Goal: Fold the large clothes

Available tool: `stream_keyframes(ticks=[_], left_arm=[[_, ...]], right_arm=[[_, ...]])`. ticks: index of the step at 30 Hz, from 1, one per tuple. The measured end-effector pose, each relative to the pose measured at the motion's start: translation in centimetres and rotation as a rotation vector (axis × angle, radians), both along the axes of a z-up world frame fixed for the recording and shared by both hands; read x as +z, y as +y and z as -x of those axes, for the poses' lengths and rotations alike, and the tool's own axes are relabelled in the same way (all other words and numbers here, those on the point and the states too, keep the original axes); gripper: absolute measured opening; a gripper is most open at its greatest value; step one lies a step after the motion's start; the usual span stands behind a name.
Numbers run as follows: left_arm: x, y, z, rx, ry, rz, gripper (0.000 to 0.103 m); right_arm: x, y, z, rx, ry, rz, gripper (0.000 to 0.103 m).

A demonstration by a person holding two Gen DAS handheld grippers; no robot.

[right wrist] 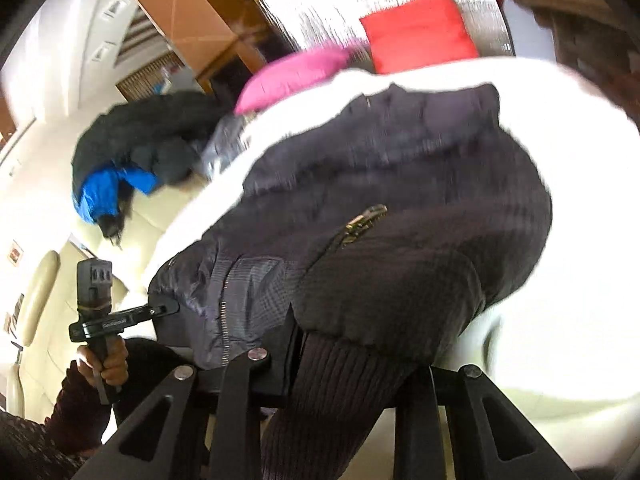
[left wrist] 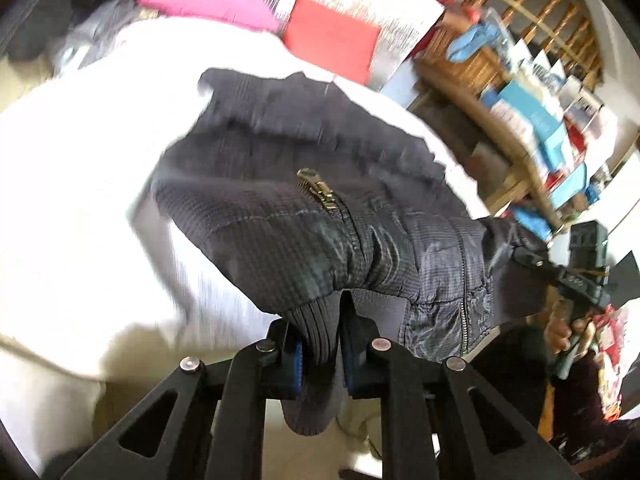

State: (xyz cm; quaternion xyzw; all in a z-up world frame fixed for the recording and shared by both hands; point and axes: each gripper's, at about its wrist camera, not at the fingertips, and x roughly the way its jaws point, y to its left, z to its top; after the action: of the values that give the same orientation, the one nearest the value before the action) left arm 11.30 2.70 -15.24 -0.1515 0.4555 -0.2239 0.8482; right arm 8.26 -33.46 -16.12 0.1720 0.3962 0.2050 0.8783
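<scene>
Left gripper (left wrist: 320, 344): fingers pinched on the ribbed hem of the dark jacket (left wrist: 304, 184), which spreads ahead of the fingertips over a white surface (left wrist: 80, 184). Right gripper (right wrist: 356, 364): fingers clamped on a ribbed cuff, jacket bulk just beyond. Each handle held upright in a fist. Brass zipper pull (left wrist: 318, 190) forward of the left fingers.

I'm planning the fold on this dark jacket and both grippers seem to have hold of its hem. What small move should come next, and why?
Probably carry both hems forward toward the collar. The left gripper and right gripper each pinch the ribbed hem of the dark quilted jacket, lifted off the white bed cover, while its far end lies flat there, so laying the hem over would halve it.
</scene>
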Motion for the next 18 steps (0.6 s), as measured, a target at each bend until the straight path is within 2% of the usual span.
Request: stream_keyframes(ticks=[4,7,11,16,18], left_arm=[[4.0,0.2,-4.2,0.023,-0.088,0.042,0.016],[5.8,-0.3,-8.5,0.056,-0.146,0.025,0.016],[7.4,-0.7,-13.6,0.12,-0.182,0.042,0.016],[6.1,-1.5,-22.1,0.213,-0.172,0.108,0.016],[5.5,-1.2,-24.3,0.231,-0.164,0.119,0.016]], right_arm=[[3.1,-1.3,-3.6,-0.063,-0.084,-0.02,0.026],[4.7,-2.3,-6.8,-0.114,-0.128,-0.028,0.026],[5.3,-2.4,-12.1,-0.177,-0.154,-0.032,0.026],[4.2,-3.8,-20.2,-0.249,-0.158,-0.083,0.026],[3.6,-4.0,-22.8,-0.268,-0.151,-0.082,0.026]])
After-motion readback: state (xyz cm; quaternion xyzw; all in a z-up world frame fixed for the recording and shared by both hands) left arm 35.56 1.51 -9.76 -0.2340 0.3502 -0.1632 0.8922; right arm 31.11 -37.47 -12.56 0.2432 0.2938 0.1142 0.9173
